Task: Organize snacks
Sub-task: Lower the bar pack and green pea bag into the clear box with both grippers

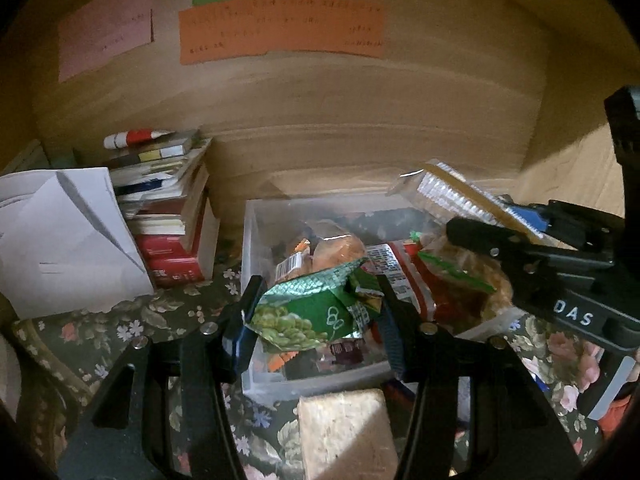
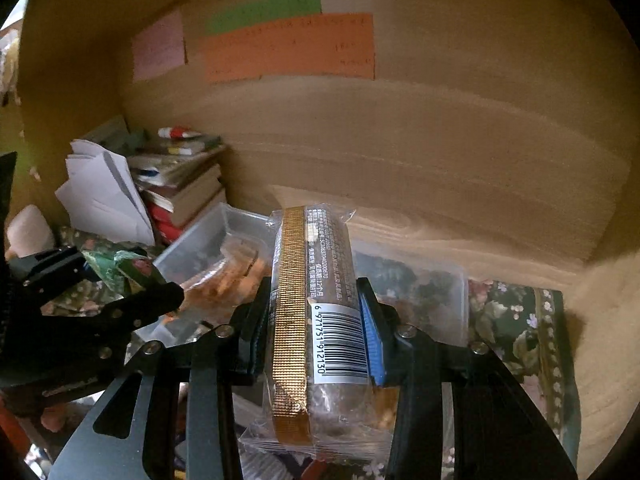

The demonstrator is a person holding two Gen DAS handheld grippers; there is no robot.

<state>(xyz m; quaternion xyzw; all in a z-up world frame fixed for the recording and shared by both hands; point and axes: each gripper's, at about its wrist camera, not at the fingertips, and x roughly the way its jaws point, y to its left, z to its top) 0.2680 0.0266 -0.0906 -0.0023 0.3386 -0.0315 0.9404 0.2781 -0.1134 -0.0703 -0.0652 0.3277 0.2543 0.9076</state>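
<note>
The left gripper is clamped on a crumpled green snack bag, held over the clear plastic bin. The right gripper pinches a clear-wrapped cake with a gold strip above the same bin, which sits on the floral tablecloth near the table's back edge, beside stacked books.

Black gripper frames, silver screws, blue ribbed pads.
</note>
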